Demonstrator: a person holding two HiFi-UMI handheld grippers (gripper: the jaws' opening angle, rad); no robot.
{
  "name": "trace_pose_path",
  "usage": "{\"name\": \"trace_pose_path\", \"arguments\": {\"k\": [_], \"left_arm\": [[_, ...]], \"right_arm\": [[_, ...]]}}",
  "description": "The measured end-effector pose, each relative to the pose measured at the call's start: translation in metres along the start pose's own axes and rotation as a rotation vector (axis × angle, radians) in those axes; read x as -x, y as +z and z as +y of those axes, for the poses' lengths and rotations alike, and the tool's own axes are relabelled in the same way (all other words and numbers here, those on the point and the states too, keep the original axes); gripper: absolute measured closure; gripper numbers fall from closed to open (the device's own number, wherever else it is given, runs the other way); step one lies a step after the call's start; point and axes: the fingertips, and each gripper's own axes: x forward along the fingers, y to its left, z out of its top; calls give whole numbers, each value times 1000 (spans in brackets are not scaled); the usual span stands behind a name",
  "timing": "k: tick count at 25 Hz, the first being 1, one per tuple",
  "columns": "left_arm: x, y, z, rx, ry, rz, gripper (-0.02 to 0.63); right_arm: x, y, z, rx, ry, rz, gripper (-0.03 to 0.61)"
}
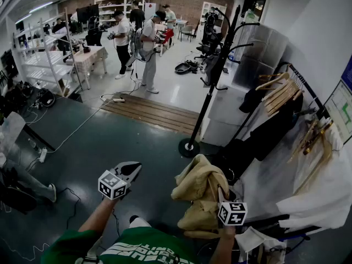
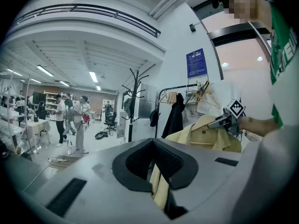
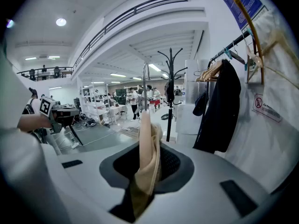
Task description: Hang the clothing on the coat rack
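The right hand-held gripper point(image 3: 148, 146) is clamping its jaws on the tan shirt point(image 1: 198, 190) just below a metal hanger hook point(image 3: 145, 78), which is rising upright out of the cloth in the right gripper view. In the head view the shirt is hanging as a bunched bundle at the lower centre-right of the frame, above the dark floor point(image 1: 110, 131). This gripper's marker cube is showing at the bundle's lower right edge.

The left hand-held gripper point(image 2: 153, 148) is sitting at the lower left of centre in the head view, to the left of the bundle. Its jaws are standing almost together, and a narrow strip of the same yellow-tan cloth is lying in the gap between them (the left gripper view is showing this; where the strip is joining the bundle cannot be made out in the head view).

The coat rack point(image 1: 213, 76) is standing upright on its round base at the centre of the head view, beyond the shirt and apart from it. A clothes rail point(image 1: 301, 80) carrying wooden hangers point(image 1: 278, 95) and a dark garment point(image 1: 275, 131) is occupying the right side of the frame.
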Motion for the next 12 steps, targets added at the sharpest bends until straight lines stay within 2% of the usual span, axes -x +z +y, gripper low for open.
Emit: {"name": "trace_pose_path", "arguments": {"k": [12], "left_arm": [[3,5,6,2,11,-20,609]], "right_arm": [[-11,10,-1,5,18,-2,506]]}}
